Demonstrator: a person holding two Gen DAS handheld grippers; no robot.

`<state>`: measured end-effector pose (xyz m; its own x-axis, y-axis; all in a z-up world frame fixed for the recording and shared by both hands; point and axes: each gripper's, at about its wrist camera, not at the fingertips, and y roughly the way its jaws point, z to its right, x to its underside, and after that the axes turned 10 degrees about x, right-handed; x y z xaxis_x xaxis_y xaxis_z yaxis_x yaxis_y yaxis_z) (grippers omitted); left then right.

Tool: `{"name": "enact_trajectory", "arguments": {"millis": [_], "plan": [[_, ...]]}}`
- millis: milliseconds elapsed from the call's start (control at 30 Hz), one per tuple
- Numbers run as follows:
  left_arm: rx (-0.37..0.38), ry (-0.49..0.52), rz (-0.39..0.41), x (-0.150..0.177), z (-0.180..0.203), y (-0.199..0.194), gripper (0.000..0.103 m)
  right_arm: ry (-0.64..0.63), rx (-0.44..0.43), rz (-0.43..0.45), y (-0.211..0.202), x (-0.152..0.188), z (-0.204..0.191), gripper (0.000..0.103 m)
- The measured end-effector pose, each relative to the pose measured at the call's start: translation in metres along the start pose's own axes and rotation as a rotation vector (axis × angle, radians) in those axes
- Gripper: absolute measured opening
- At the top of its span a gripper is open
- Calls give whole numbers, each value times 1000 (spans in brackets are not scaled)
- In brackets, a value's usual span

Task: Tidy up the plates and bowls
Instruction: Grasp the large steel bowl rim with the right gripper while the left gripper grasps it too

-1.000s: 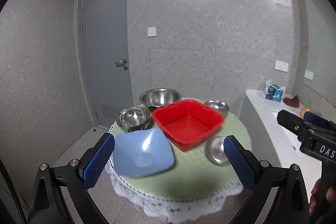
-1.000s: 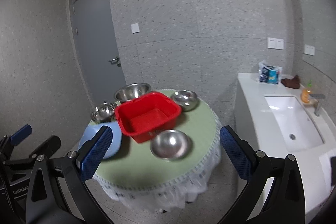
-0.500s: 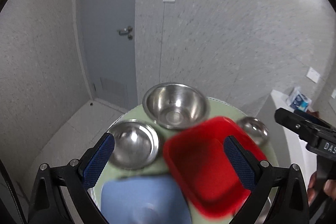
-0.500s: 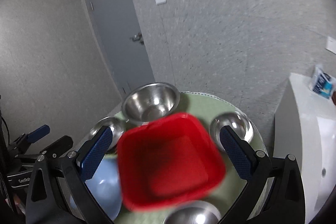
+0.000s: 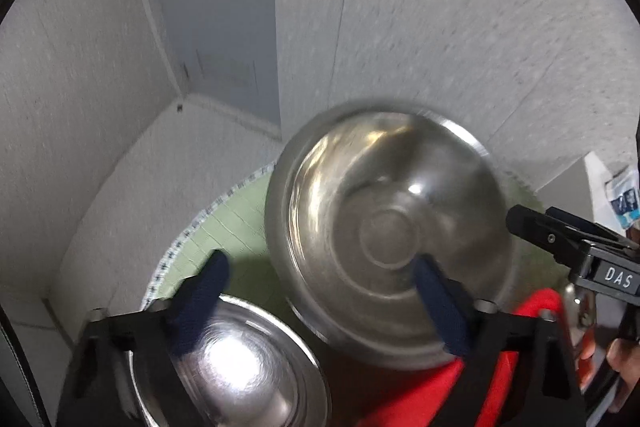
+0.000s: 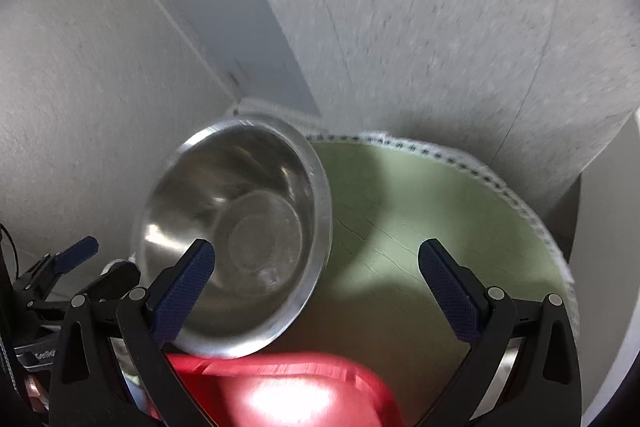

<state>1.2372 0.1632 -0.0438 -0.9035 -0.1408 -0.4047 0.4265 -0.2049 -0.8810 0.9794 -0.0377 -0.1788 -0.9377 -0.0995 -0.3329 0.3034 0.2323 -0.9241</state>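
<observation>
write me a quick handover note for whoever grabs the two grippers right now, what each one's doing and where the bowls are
Left gripper: open, holding nothing, one finger over the near rim of the large steel bowl, the other over the green table.
Right gripper: open, holding nothing, left finger in front of the same bowl's rim, right finger over bare cloth.
Things: the large bowl sits at the table's far side, the red square dish just in front of it, and a smaller steel bowl near the left gripper.
Done: nothing visibly stacked yet.
Left: probably grip the large bowl and nest the others; other dishes are out of view.
</observation>
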Motion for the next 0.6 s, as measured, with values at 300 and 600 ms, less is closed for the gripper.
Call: {"name": "enact_trajectory", "arguments": {"millis": [300,600], "plan": [[-63,-4,-62,-42,-9,71,36,-40,-133,-86,42,-6,-3,37],[0,-38,41,-40,0,71,18,-48,-115,25,12,-13,-10,36]]}}
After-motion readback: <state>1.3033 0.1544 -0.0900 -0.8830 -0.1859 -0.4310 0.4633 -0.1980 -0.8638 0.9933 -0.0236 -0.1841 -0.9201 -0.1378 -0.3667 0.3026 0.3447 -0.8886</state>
